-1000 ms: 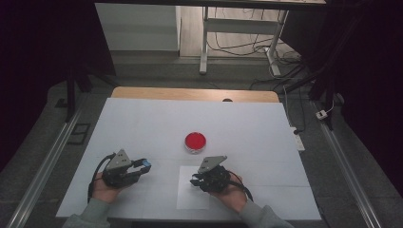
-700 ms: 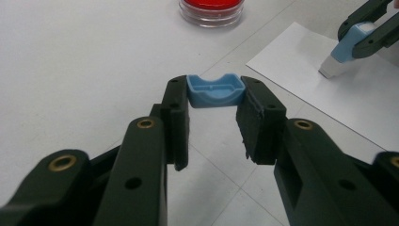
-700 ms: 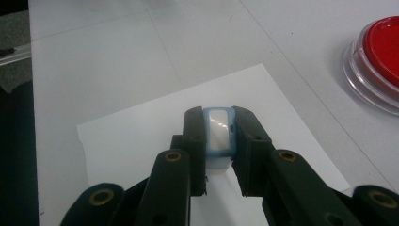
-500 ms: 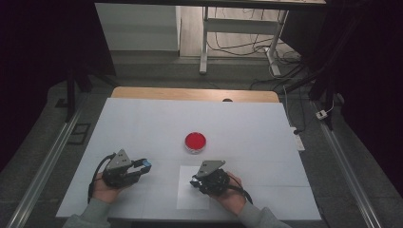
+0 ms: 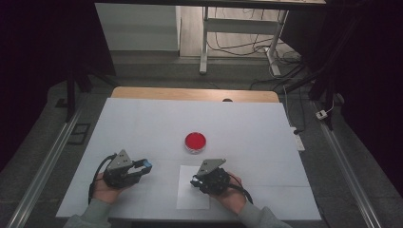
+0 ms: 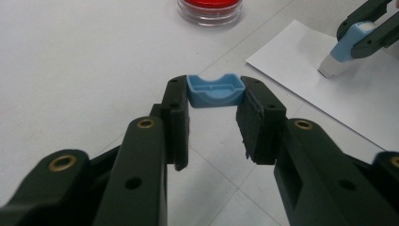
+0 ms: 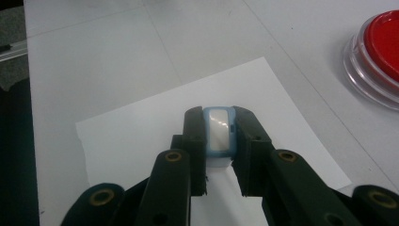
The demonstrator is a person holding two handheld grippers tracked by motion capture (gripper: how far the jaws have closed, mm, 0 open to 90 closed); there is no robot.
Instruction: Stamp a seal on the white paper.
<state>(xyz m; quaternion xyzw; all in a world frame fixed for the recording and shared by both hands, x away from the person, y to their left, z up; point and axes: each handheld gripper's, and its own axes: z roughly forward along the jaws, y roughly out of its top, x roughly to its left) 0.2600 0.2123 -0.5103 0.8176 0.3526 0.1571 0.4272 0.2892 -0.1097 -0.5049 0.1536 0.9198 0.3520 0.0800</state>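
The left gripper (image 6: 214, 101) clamps a small light-blue plastic cap (image 6: 215, 90) between its fingertips, above the white table (image 5: 142, 123); the right gripper (image 7: 219, 136) is closed on a blue-and-white stamp-like block (image 7: 219, 134), its white tip resting on the white paper sheet (image 7: 141, 136); a round red-filled clear dish (image 5: 195, 142) sits just beyond.

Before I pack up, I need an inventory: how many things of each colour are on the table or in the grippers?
Blue: 2, the blue cap in the left gripper and the blue-and-white stamp in the right gripper
Red: 1, the red ink pad
White: 1, the paper sheet
Total: 4
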